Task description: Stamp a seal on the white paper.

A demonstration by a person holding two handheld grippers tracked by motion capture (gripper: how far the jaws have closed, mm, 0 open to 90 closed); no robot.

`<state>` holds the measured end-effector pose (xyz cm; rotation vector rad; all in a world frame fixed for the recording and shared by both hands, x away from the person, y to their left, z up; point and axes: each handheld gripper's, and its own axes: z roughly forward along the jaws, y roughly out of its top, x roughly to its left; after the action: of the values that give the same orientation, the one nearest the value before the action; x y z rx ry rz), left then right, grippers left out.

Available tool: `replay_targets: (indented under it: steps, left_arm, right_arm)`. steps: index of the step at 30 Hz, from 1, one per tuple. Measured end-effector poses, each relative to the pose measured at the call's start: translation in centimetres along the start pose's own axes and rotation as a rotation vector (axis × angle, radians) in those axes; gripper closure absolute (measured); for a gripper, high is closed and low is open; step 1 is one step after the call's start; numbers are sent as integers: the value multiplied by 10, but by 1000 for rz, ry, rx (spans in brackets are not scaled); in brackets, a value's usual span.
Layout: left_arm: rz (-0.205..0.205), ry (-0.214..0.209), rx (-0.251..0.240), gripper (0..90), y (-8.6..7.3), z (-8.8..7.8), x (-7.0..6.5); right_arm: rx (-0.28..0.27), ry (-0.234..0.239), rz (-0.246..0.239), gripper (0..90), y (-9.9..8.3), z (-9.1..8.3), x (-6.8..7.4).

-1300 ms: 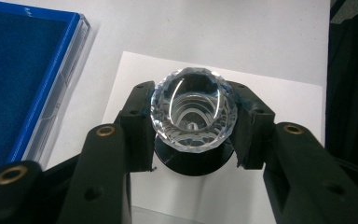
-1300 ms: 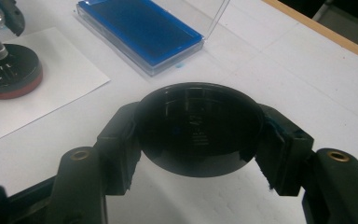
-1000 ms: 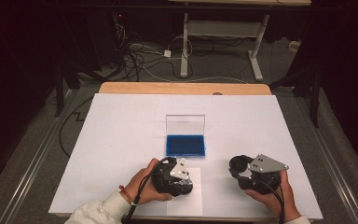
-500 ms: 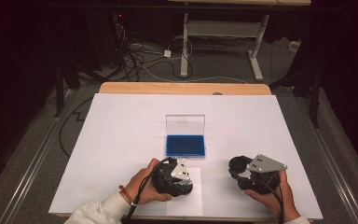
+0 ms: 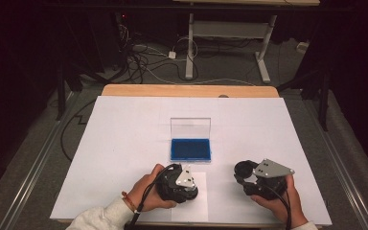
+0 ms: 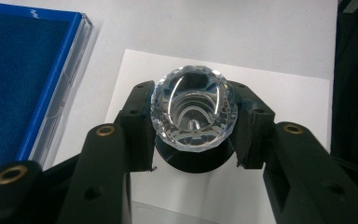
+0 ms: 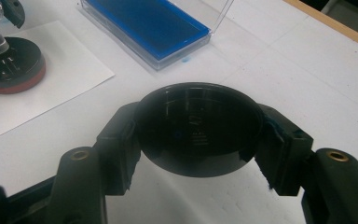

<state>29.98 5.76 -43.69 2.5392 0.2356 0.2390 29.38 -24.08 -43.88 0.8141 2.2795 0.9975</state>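
You see the white paper-covered table (image 5: 124,143) lit brightly and evenly from overhead, while the floor beyond it falls into deep gloom. Shadows beside the table's things are soft and short. Your high view is slightly soft and grainy. In the left gripper view the faceted clear crystal knob (image 6: 193,109) throws sharp white glints; in the right gripper view the glossy black round cap (image 7: 198,128) carries a dull sheen, and the near jaws blur.

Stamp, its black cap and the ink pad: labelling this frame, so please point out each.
Stamp (image 6: 193,109), left gripper view, crystal knob.
Black cap (image 7: 198,128), right gripper view, hollow inside.
Ink pad (image 5: 190,149), high view, blue surface.
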Motion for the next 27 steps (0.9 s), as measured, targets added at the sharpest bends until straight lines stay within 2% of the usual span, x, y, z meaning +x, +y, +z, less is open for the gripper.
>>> replay_targets:
  steps: [2, 5, 8, 12, 20, 27]
  left_arm:
    - [10, 10, 7, 547, 1, 0, -2]
    - [-7, -10, -3, 547, -1, 0, 2]
    - [-1, -3, 5, 547, 0, 0, 1]
    - [-16, -28, -14, 547, -2, 1, 6]
    - [-25, -35, -32, 547, -4, 2, 7]
    - [-5, -8, -6, 547, 0, 2, 3]
  right_arm:
    - [1, 0, -2, 384, 0, 0, 0]
    - [0, 0, 0, 384, 0, 0, 0]
    - [0, 0, -3, 384, 0, 0, 0]
    - [0, 1, -3, 384, 0, 0, 0]
    - [1, 1, -7, 384, 0, -1, 1]
    - [0, 7, -10, 384, 1, 0, 2]
